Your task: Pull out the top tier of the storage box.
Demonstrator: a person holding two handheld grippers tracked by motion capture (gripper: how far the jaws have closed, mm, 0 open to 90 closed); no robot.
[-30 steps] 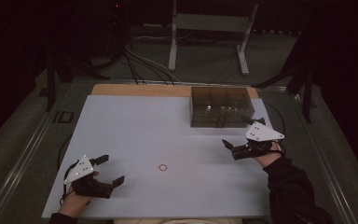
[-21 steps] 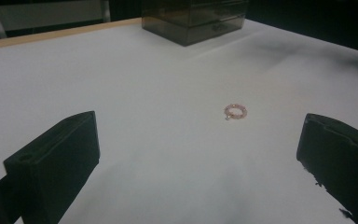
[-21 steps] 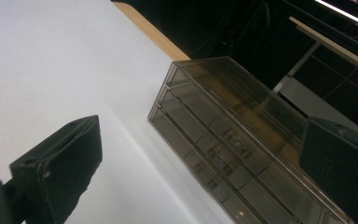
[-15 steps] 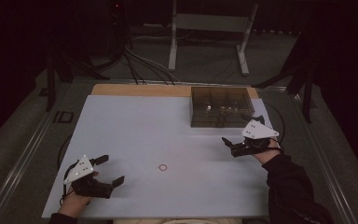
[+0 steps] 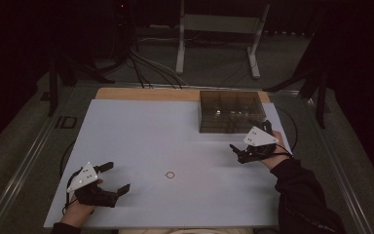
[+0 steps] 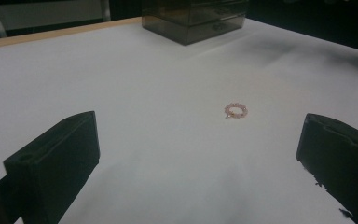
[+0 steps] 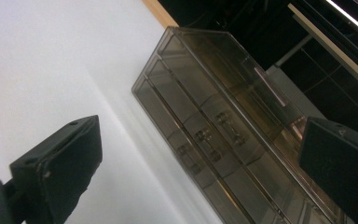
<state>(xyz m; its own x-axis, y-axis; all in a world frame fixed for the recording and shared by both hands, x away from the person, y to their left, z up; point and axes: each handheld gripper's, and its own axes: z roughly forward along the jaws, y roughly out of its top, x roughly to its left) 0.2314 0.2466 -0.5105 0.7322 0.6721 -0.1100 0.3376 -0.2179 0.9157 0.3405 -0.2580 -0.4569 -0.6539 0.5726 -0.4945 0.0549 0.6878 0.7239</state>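
Observation:
A small pink bead ring (image 5: 170, 174) lies flat on the white table top (image 5: 146, 131), near the front middle. In the left gripper view the bead ring (image 6: 236, 110) rests a little ahead of the jaws, right of centre. My left gripper (image 5: 116, 177) stands open at the front left, empty, pointing right toward the ring; its jaws are wide apart (image 6: 200, 135). A smoky clear drawer box (image 5: 231, 111) stands at the back right. My right gripper (image 5: 237, 152) is open just in front of the box and holds nothing. Its own view looks at the drawer box (image 7: 223, 135) with its small knobs, between the spread jaws (image 7: 203, 140).
A wooden strip (image 5: 146, 94) runs along the table's far edge. Beyond it are cables (image 5: 146, 68) and a metal stand (image 5: 219, 39) on the dark floor. A person's dark sleeve (image 5: 302, 195) comes in at the bottom right.
My right gripper has drifted slightly left along the front of the drawer box. The left gripper and the ring have stayed where they were.

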